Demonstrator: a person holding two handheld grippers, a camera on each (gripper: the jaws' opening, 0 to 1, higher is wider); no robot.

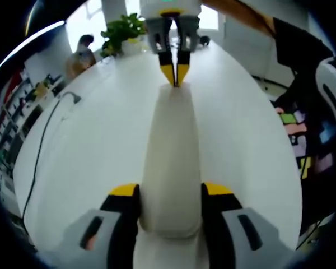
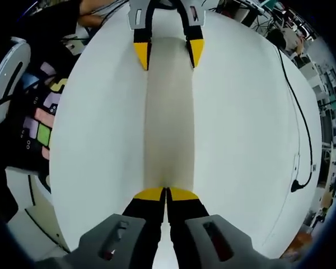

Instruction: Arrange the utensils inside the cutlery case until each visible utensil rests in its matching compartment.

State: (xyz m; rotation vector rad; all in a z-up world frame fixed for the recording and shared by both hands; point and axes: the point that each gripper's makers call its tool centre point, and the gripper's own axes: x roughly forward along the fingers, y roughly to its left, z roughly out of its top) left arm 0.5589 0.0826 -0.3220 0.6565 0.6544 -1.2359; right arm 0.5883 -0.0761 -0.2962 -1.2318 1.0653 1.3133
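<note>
One long cream cutlery case (image 1: 171, 168) lies on one white counter (image 1: 89, 157), running from 6 toward 12 o'clock. Two tools meet it: the left tool (image 1: 171, 193) at 6 o'clock in the left gripper view and the right tool (image 1: 175, 73) at 12. One black cable (image 1: 42, 145) trails at 9 o'clock. One potted plant (image 1: 122, 31) stands at 11.

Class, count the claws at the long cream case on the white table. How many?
2. The left claw straddles one end of the case; the right claw, closed, meets the other end.
</note>
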